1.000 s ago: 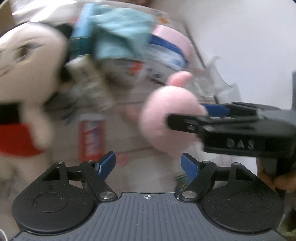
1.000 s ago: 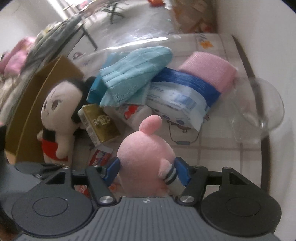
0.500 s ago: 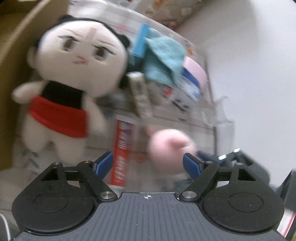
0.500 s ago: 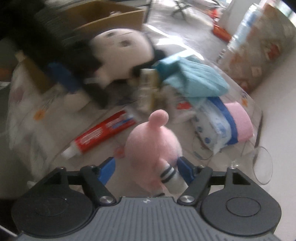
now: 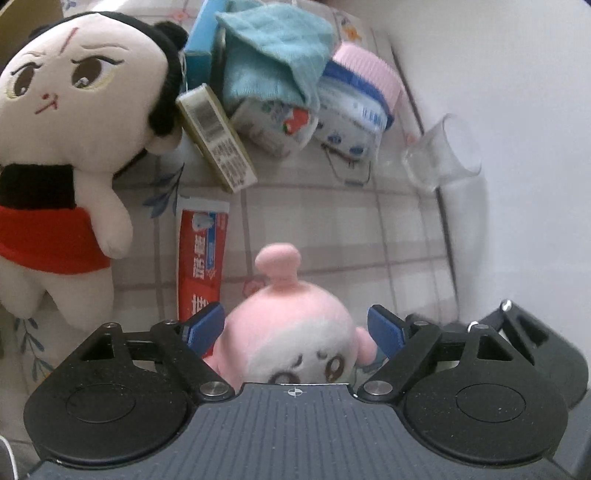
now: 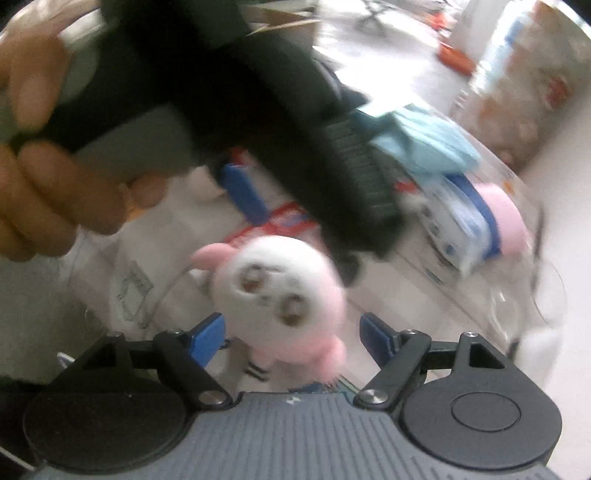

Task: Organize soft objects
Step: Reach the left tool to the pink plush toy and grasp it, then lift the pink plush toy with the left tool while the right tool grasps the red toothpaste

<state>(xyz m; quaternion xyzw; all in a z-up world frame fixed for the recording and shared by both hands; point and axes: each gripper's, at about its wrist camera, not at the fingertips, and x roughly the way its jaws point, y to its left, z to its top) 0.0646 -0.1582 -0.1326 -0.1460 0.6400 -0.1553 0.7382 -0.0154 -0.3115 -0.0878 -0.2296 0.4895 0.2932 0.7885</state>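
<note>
A small pink plush (image 5: 291,321) with a white face lies face up on the checked tablecloth (image 5: 332,229). My left gripper (image 5: 295,326) straddles its head. The blue pads (image 5: 205,325) stand right at its sides without visibly squeezing it. In the blurred right wrist view the same plush (image 6: 280,288) sits between the opening jaws of my right gripper (image 6: 291,334), with a gap at each pad. The left gripper's finger (image 6: 243,192) and a hand (image 6: 44,192) loom above it. A big doll (image 5: 74,129) in a red skirt lies to the left. A teal towel (image 5: 273,55) tops the far pile.
A toothpaste tube (image 5: 201,251) lies just left of the plush. Behind are a gold box (image 5: 216,136), tissue packs (image 5: 351,114), a pink cloth (image 5: 369,70), wire glasses (image 5: 347,166) and a tipped glass cup (image 5: 443,155) by the white wall. A cardboard box (image 5: 14,29) is far left.
My right gripper has let go of the pink plush and rolled. The plush has turned from back view to face up. My left gripper has come down over it.
</note>
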